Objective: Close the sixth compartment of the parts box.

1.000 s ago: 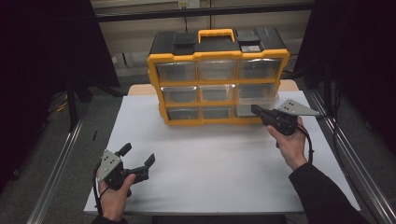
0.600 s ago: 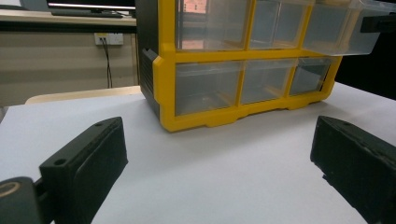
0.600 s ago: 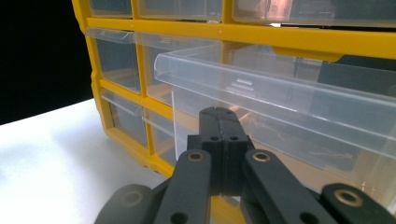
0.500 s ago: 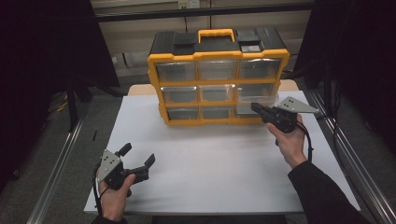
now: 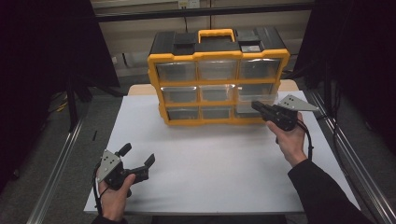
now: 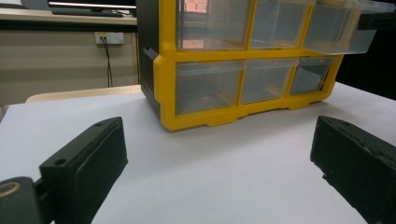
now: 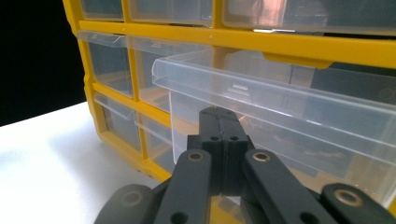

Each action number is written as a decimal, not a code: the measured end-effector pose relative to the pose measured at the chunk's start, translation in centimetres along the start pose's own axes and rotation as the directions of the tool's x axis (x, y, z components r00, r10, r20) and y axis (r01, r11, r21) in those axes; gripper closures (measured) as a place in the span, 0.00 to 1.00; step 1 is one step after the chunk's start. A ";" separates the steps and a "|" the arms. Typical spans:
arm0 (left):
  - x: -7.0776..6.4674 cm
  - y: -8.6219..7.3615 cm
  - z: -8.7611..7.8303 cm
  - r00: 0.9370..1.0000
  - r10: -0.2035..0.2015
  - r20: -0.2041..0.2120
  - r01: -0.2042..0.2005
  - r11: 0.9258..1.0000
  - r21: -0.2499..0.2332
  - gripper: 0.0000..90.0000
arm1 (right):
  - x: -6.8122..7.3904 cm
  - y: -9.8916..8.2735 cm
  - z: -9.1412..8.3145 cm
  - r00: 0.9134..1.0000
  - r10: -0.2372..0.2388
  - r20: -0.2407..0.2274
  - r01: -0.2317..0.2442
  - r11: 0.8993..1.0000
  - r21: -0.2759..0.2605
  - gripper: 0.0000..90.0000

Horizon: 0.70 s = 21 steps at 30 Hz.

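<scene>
High view showed a white rectangular table point(image 5: 219, 163) with a yellow-framed, black-topped plastic organiser cabinet point(image 5: 217, 122) standing upright at its far middle, a yellow carry handle on its roof and three rows of three clear plastic drawers in its front. At the right end of the middle row, one clear plastic drawer point(image 5: 256, 103) stood pulled partway out of the frame, while the others sat flush.

Left gripper view looked across the bare tabletop at the cabinet's lower two rows point(image 6: 243, 84), with the pulled-out drawer point(image 6: 341, 25) jutting toward the upper right corner of that picture.

A person's dark-sleeved right arm came in from the lower right, and its hand carried the right gripper point(image 5: 258, 107), a black two-jaw tool with a grey three-cornered plate on top, pointed level at the front of the open drawer. Right gripper view showed its jaws pressed flat together, with nothing pinched between them, their tip point(image 7: 223, 116) just at or under the drawer's clear front wall point(image 7: 289, 107); whether the tip actually touched the plastic I could not tell.

The left gripper point(image 5: 137, 156) rested low near the table's front left corner, well apart from the cabinet, held in the person's left hand point(image 5: 114, 198). Its two black jaws stood wide apart over bare white surface, holding nothing.
</scene>
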<state>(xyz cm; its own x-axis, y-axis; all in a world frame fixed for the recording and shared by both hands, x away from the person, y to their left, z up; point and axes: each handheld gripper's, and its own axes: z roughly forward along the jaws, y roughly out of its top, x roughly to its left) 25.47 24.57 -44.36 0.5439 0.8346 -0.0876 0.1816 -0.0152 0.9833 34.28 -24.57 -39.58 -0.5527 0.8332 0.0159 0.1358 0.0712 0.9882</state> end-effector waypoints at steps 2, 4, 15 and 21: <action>0.0 0.0 0.0 1.000 -0.005 0.007 0.005 1.000 0.000 0.04 | -0.1 0.0 0.1 1.000 0.005 0.003 -0.005 1.000 -0.005 1.00; 0.0 0.0 0.0 1.000 -0.002 0.001 0.002 1.000 0.000 0.04 | -0.2 -0.1 0.1 1.000 0.009 0.004 -0.009 1.000 -0.010 1.00; 0.0 0.0 -0.1 1.000 0.002 -0.004 -0.002 1.000 0.000 0.05 | -0.3 -0.2 0.5 1.000 0.006 0.008 -0.006 1.000 -0.012 1.00; 0.0 0.1 -0.1 1.000 0.005 -0.006 -0.005 1.000 0.001 0.05 | -0.5 0.1 0.8 1.000 0.007 0.019 -0.007 1.000 -0.004 1.00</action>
<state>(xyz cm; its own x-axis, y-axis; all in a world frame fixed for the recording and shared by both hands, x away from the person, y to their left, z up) 25.44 24.65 -44.28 0.5397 0.8379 -0.0818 0.1798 -0.0199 0.9835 35.21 -24.56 -39.64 -0.5362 0.8439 0.0202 0.1368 0.0633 0.9886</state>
